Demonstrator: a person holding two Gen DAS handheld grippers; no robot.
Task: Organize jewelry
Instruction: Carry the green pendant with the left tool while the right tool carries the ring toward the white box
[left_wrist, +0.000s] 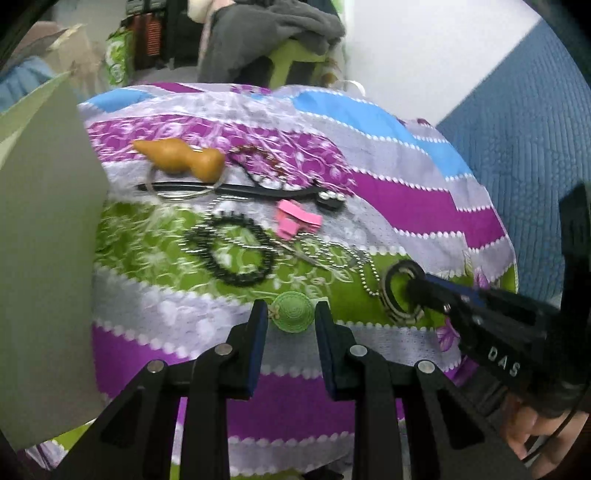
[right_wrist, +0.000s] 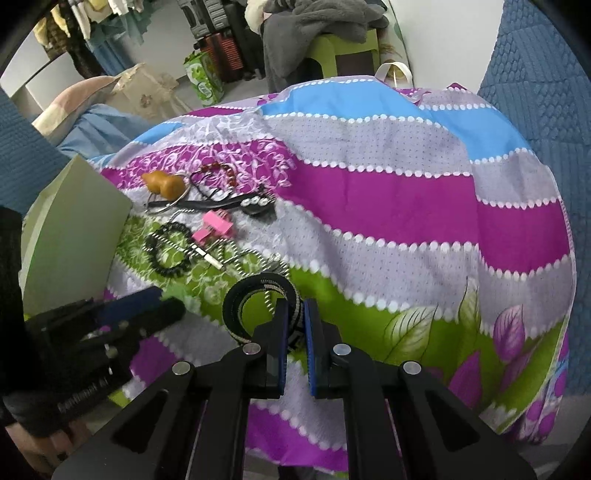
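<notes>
**Both hand-held grippers have a piece each, above the scattered jewelry on the patchwork cloth.**

The right hand-held gripper (right_wrist: 295, 325) is clamped nearly shut on the rim of a black-and-white striped bangle (right_wrist: 258, 310), a grip on the edge that lets the ring hang free. The left hand-held gripper (left_wrist: 291, 317) stands narrow with the small green woven hat charm (left_wrist: 293, 308) between its pads, apparently pinched. The black bead bracelet (left_wrist: 236, 251), ball chain (left_wrist: 332, 254), pink clip (left_wrist: 295, 218) and gourd keyring (left_wrist: 181, 158) lie near the pale box (left_wrist: 44, 240), likely their destination.
</notes>
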